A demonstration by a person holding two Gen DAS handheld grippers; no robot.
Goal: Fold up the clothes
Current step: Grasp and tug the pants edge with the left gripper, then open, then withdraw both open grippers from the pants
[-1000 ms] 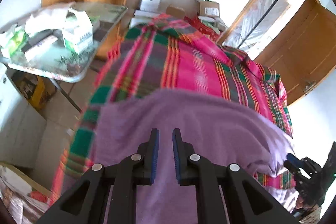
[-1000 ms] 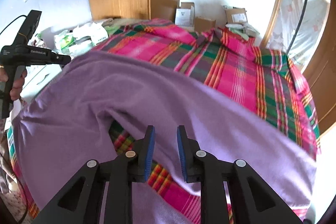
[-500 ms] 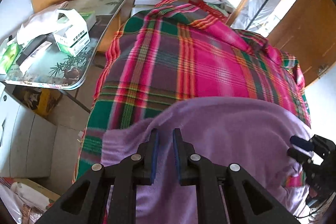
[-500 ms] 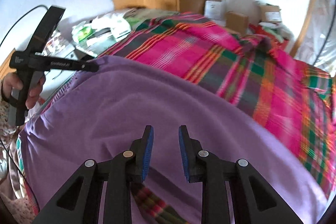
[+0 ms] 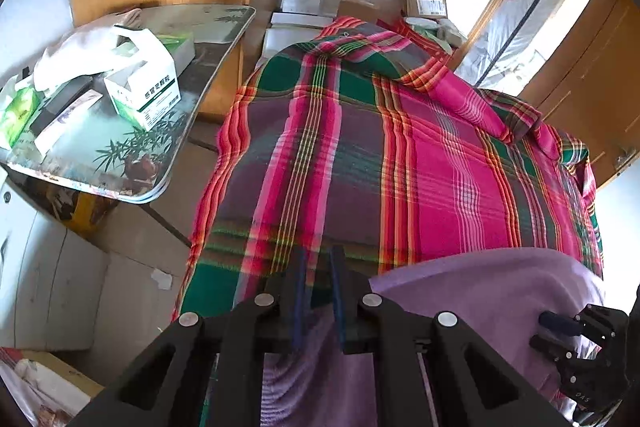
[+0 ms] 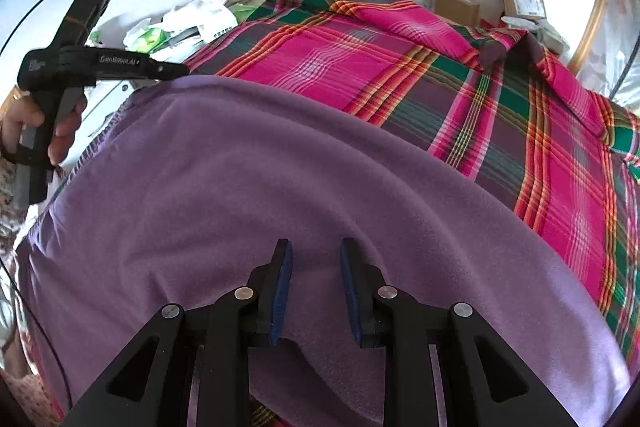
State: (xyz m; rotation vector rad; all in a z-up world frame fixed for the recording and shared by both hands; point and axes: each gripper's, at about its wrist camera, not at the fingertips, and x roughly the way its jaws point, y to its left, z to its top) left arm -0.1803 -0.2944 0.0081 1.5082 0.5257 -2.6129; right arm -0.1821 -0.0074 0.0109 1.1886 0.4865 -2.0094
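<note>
A purple fleece garment (image 5: 480, 291) lies spread over the near end of a bed with a pink and green plaid cover (image 5: 400, 147). My left gripper (image 5: 318, 259) stands at its left edge, with purple cloth bunched between the lower part of its fingers. The right wrist view shows the garment (image 6: 280, 167) stretching from the left gripper (image 6: 180, 70), held by a hand (image 6: 60, 131), to under my right gripper (image 6: 315, 247). A fold of the cloth rises between the right gripper's narrowly parted fingers. The right gripper (image 5: 554, 321) also shows at the garment's right edge.
A glass-topped side table (image 5: 208, 39) with cartons and bags stands left of the bed. Cardboard boxes (image 5: 424, 1) are stacked behind the headboard end. A wooden door (image 5: 580, 67) is at the right, and a white cabinet (image 5: 40, 267) at the lower left.
The purple garment has come back toward the near end of the bed, uncovering more plaid cover. It now lies flatter under the right gripper. Both finger gaps look unchanged.
</note>
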